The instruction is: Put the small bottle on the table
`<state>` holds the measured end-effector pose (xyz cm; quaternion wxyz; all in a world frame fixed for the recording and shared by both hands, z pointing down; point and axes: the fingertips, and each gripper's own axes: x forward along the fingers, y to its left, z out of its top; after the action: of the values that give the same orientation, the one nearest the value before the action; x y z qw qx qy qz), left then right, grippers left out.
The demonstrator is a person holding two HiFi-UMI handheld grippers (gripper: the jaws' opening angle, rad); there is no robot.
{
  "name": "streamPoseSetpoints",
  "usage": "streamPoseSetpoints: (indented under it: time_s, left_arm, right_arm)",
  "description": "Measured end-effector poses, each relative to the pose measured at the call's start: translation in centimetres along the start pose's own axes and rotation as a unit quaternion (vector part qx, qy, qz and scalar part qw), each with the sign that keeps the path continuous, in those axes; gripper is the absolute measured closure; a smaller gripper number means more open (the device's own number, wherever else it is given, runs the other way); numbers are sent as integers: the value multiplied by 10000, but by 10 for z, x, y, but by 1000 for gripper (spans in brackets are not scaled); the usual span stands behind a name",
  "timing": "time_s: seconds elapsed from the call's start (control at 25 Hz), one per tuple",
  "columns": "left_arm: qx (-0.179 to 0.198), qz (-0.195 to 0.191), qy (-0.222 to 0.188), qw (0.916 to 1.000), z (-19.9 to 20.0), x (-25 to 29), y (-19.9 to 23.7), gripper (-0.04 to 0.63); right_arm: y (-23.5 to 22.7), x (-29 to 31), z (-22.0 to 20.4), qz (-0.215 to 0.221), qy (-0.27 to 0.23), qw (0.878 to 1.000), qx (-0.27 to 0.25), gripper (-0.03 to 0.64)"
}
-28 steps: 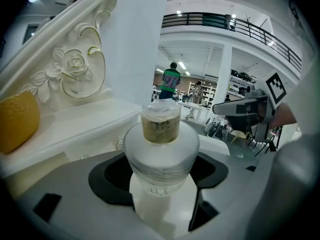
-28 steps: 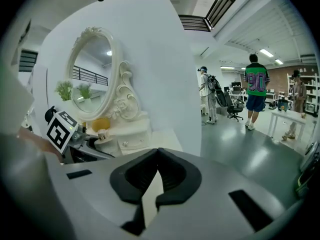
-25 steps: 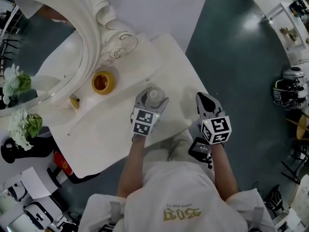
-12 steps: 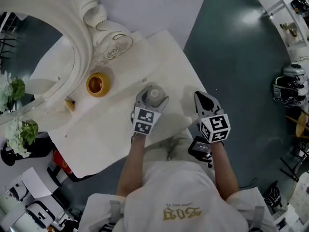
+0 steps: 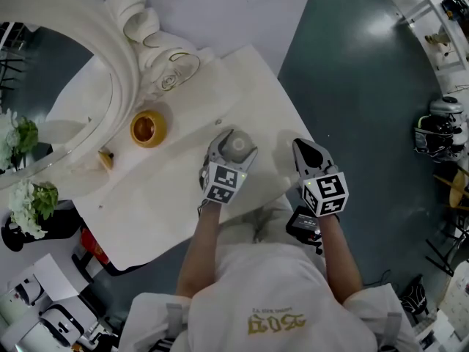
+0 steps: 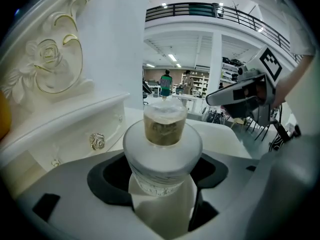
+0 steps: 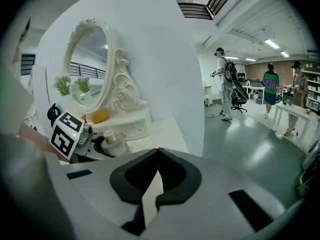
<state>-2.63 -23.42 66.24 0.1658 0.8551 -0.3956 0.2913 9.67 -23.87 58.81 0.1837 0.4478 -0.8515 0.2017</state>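
The small bottle (image 5: 236, 144) is white with a frosted cap over a gold neck. It stands upright between the jaws of my left gripper (image 5: 231, 151), over the white table (image 5: 168, 204). In the left gripper view the dark pads close round the body of the bottle (image 6: 162, 149), so my left gripper (image 6: 161, 170) is shut on it. I cannot see whether its base touches the table. My right gripper (image 5: 309, 152) hovers near the table's right edge, with its jaws (image 7: 159, 154) shut and nothing in them. From there the bottle (image 7: 111, 140) shows to the left.
An ornate white vanity mirror (image 5: 88, 42) with a drawer base stands at the back left of the table. Beside it sit a yellow bowl (image 5: 149, 127) and a small yellow piece (image 5: 107, 158). White flowers (image 5: 26, 134) stand at the far left. Grey floor (image 5: 366, 108) lies to the right.
The head view has shifted a little, so the mirror and bowl sit further left. Both grippers stay about where they were, with the bottle still in the left one.
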Motion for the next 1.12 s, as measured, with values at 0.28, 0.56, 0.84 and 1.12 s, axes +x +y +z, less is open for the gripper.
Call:
streamPoseSetpoints:
  time_s: [0.28,0.56,0.84,1.12]
  left_arm:
    - [-256,2,-127,9996,5,-5,3,218]
    - [-626,155,-175,9978,0,-14,5,213]
    - [-1168,265,-320,9923,-10,-36,9,198]
    - [-1125,311,-811,9898,4,-84,2,340]
  right_arm:
    - [7,-14,8,-48,-140,9999,-76,604]
    - [14,-35,17,-137,-359,9992,-112,604]
    - [26,-51,36,-150,-641,9975,-261,604]
    - [40,-67,47,-152,-868,9957,-281,604]
